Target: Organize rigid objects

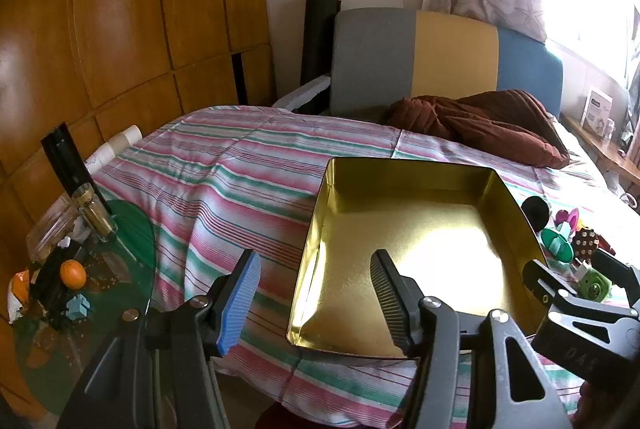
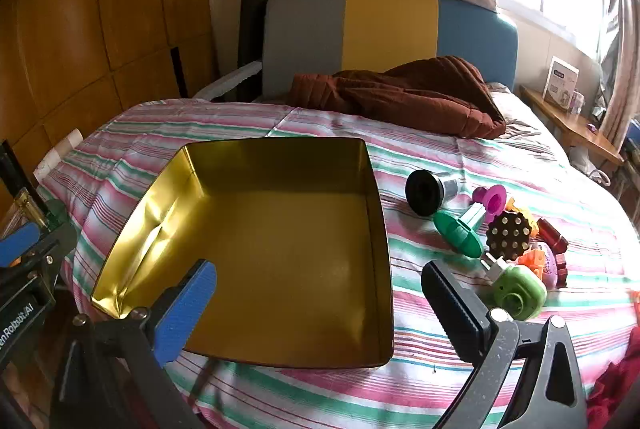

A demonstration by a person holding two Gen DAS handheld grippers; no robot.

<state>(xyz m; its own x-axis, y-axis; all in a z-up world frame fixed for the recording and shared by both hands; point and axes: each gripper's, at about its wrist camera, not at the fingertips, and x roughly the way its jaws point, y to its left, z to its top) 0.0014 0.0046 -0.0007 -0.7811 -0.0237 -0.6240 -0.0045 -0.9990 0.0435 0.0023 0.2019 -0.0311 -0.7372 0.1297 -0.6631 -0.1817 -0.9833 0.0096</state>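
Note:
An empty gold tin (image 1: 400, 229) (image 2: 280, 249) lies on the striped bedspread. My left gripper (image 1: 314, 301) is open, and the tin's left wall runs between its blue and black fingers without touching the pads. My right gripper (image 2: 320, 305) is open wide, straddling the tin's right wall near the front corner. To the right of the tin lies a pile of small rigid toys: a black funnel piece (image 2: 426, 187), a pink spool (image 2: 490, 199), a green peg (image 2: 458, 231) (image 1: 556, 245), a brown studded gear (image 2: 510, 235), a light green round piece (image 2: 518, 291) and a red cylinder (image 2: 554, 235).
A brown quilt (image 2: 400, 97) lies bunched by the grey, yellow and blue headboard (image 2: 388, 25). Left of the bed stands a green glass side table (image 1: 132, 241) with an orange (image 1: 73, 273) and a bottle (image 1: 94, 213). Wooden wardrobe doors (image 1: 120, 29) fill the left.

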